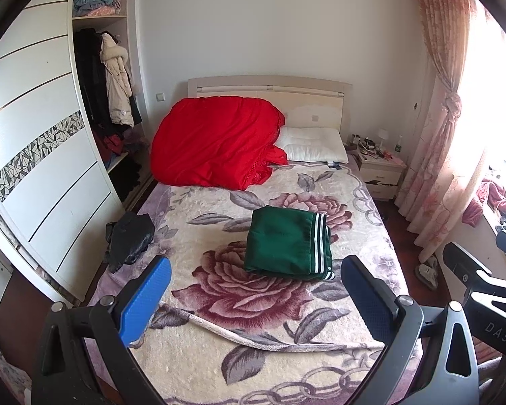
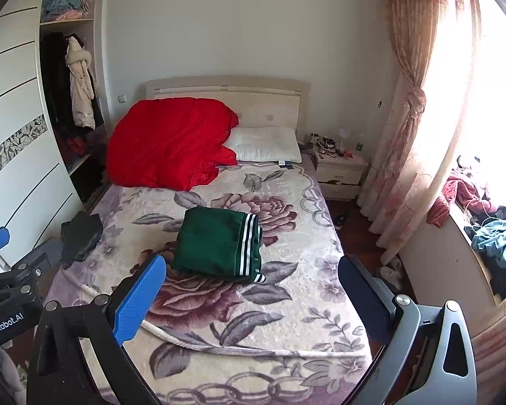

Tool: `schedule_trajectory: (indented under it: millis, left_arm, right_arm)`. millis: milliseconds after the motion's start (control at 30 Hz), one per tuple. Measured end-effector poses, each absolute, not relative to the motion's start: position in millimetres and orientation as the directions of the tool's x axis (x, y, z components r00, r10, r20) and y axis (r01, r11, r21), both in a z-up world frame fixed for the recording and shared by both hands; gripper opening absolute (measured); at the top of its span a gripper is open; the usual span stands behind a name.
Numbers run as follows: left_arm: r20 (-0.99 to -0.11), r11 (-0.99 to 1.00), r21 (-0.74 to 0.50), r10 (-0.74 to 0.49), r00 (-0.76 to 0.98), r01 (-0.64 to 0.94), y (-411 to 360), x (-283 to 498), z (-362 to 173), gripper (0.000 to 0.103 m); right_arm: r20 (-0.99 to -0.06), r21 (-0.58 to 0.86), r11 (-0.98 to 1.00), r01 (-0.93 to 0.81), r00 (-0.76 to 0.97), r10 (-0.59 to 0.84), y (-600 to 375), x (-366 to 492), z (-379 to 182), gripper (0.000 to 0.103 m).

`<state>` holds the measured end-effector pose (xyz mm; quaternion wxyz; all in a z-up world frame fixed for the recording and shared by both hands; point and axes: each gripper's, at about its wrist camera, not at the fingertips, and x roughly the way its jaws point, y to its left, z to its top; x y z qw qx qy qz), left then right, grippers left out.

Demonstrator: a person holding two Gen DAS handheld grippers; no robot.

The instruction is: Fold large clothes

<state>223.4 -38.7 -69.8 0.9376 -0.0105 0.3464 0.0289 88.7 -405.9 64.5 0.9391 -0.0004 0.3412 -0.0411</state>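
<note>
A green garment with white stripes [image 1: 288,241] [image 2: 219,243] lies folded into a neat rectangle in the middle of the flower-patterned bed [image 1: 219,354] [image 2: 286,320]. A dark crumpled garment [image 1: 131,236] [image 2: 81,236] rests at the bed's left edge. My left gripper [image 1: 256,273] hangs open above the foot of the bed, well short of the green garment, with nothing between its blue pads. My right gripper [image 2: 253,273] is likewise open and empty, held beside the left one, whose body shows at the left of the right wrist view.
A red quilt [image 1: 216,141] and a white pillow [image 1: 315,148] lie at the head of the bed. An open wardrobe [image 1: 101,101] stands on the left. A nightstand [image 1: 381,168], curtains [image 1: 448,135] and a cluttered window ledge [image 2: 489,236] are on the right.
</note>
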Motion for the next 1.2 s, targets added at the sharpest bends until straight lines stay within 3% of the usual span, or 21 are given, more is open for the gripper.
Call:
schedule_trajectory:
  millis: [1200]
  left_arm:
    - [-0.649,0.996,0.020,0.077,0.757,-0.084,-35.4,219.7,-66.0,0.103]
  right_arm:
    - [-0.638,-0.024,0.996,0.081,0.766,-0.078,-409.4,81.0,61.6,0.103]
